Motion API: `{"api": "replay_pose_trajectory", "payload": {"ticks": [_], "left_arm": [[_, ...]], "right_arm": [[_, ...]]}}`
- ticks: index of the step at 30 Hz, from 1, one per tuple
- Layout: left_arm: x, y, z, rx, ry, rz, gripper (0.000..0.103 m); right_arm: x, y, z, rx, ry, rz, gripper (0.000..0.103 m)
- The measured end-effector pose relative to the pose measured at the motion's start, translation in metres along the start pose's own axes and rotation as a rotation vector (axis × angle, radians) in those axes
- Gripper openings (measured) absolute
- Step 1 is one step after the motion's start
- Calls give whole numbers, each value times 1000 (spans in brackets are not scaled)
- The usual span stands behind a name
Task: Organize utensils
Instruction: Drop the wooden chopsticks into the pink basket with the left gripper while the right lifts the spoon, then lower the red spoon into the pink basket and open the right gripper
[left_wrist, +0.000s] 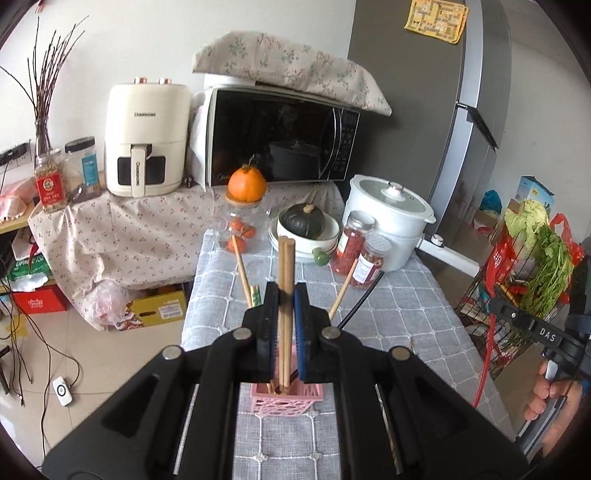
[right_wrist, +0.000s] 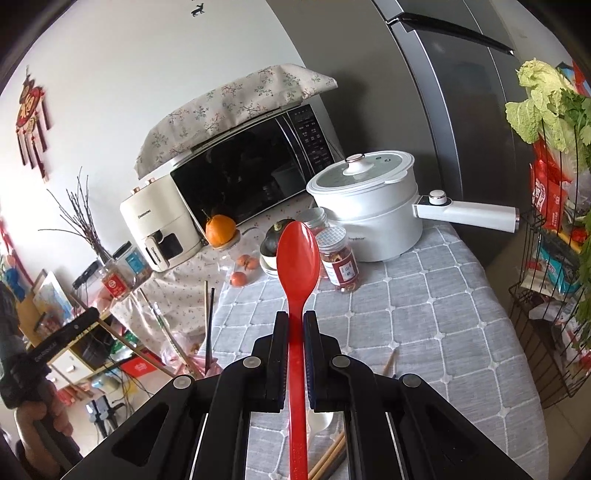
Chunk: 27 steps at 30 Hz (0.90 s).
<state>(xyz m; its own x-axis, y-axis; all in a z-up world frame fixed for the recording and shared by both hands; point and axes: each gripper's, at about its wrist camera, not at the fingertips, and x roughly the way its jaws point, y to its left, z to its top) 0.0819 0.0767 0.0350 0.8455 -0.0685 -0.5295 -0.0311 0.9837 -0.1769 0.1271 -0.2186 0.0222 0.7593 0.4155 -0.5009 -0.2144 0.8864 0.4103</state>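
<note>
Both grippers held utensils above the grey quilted table (right_wrist: 424, 314).

The left gripper (left_wrist: 286, 295) had its jaws clamped on a pair of light wooden chopsticks (left_wrist: 285, 266), upright over the pink perforated plastic basket (left_wrist: 286, 400) near the table's front edge; their lower ends probably reached inside it. The right gripper (right_wrist: 295, 325) had its jaws pinched on the red plastic spoon (right_wrist: 297, 258), bowl forward.
</note>
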Motion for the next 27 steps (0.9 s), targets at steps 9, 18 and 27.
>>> {"api": "replay_pose_trajectory", "payload": {"ticks": [9,18,27], "left_arm": [[23,4,-9,7,68,-24,18],[17,28,-19,-98,131,-58,69],[14,67,-35,-94,206,63,82]], "right_arm": [[7,14,-3,15,0,34,8],[12,39,-7,29,-48,108,8],[40,90,-6,53,-110,175,8]]}}
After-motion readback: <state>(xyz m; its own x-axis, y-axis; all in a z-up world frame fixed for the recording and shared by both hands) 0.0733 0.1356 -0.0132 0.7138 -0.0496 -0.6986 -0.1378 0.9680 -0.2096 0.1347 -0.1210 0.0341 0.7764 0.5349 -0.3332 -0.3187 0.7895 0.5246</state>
